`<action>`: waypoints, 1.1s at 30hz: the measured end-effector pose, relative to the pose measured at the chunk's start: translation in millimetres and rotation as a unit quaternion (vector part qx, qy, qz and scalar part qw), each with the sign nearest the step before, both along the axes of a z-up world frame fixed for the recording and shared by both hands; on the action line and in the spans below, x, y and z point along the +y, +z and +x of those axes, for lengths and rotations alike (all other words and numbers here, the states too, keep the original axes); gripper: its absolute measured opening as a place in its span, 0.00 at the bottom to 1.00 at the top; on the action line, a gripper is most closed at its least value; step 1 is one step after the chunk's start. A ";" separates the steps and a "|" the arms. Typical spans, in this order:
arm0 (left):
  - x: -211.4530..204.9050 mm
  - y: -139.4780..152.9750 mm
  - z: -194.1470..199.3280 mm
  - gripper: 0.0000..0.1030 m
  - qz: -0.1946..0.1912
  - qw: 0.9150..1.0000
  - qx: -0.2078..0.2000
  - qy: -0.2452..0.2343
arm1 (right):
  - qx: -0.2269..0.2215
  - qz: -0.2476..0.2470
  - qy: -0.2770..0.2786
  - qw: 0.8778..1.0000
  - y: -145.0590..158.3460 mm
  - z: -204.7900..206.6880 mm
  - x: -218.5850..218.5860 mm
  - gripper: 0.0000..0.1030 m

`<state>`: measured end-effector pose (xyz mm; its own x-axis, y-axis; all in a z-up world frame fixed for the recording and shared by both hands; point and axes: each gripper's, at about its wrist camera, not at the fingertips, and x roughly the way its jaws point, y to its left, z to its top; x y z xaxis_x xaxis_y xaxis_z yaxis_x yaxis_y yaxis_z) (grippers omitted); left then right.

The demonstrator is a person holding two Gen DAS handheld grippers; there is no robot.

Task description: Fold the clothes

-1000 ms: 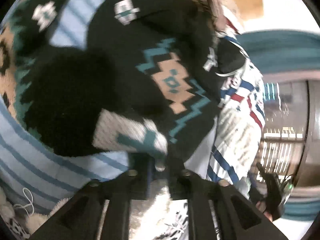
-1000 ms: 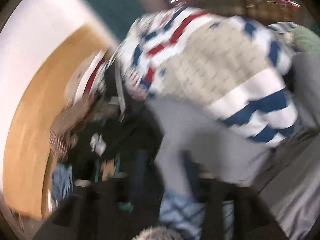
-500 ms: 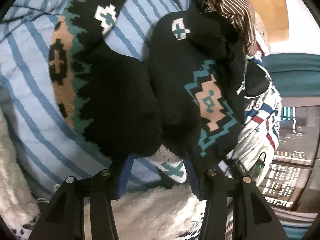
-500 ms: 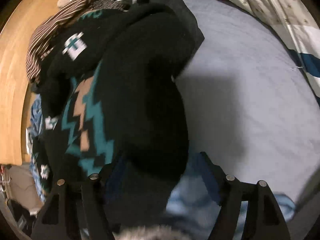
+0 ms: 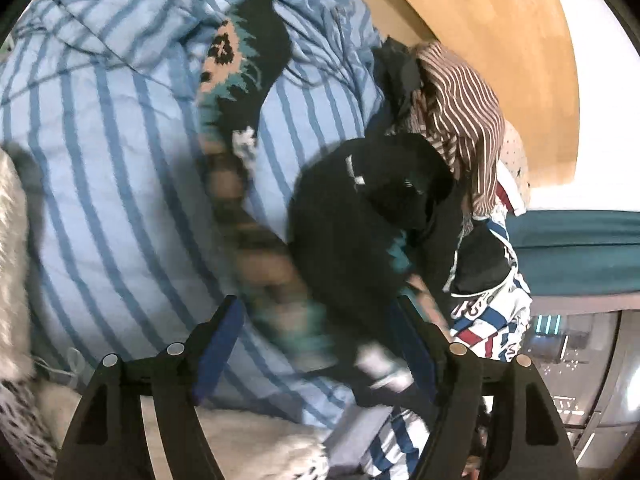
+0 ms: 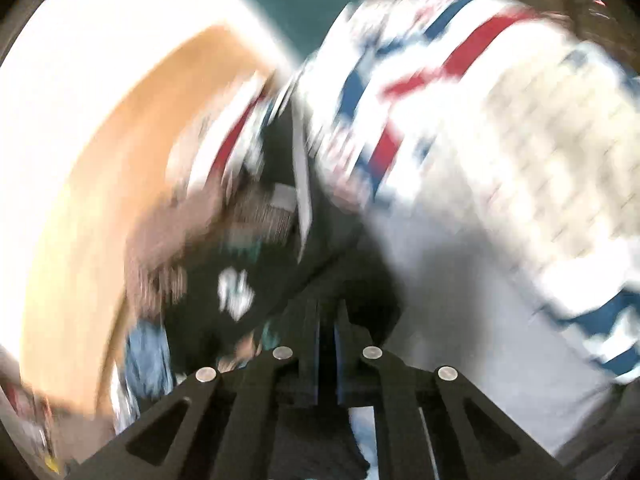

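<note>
One black patterned sweater (image 5: 360,240), two hand-held grippers (image 5: 316,344)

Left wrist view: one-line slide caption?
Left gripper opening over black patterned sweater on blue striped bedding.

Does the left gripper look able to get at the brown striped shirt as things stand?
Probably yes. The left gripper, jaws opening, has the black sweater between them; the brown striped shirt lies uncovered beyond, atop the pile.

Curved wood headboard (image 5: 516,56) up top, white wall (image 5: 592,196) beyond it. Teal band (image 5: 580,256) runs along the wall's base. Striped blue duvet (image 5: 100,184) covers the bed. Bright, blown-out light on wall (image 6: 100,40); right view heavily blurred.
</note>
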<state>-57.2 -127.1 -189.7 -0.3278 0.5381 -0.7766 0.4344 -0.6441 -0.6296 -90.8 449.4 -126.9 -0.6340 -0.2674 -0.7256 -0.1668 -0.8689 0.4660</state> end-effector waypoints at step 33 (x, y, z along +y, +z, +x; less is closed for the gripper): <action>23.5 -58.2 -71.3 0.74 0.007 0.998 -0.058 -0.033 | -0.141 -0.089 0.283 0.945 -126.9 41.5 -145.2 0.04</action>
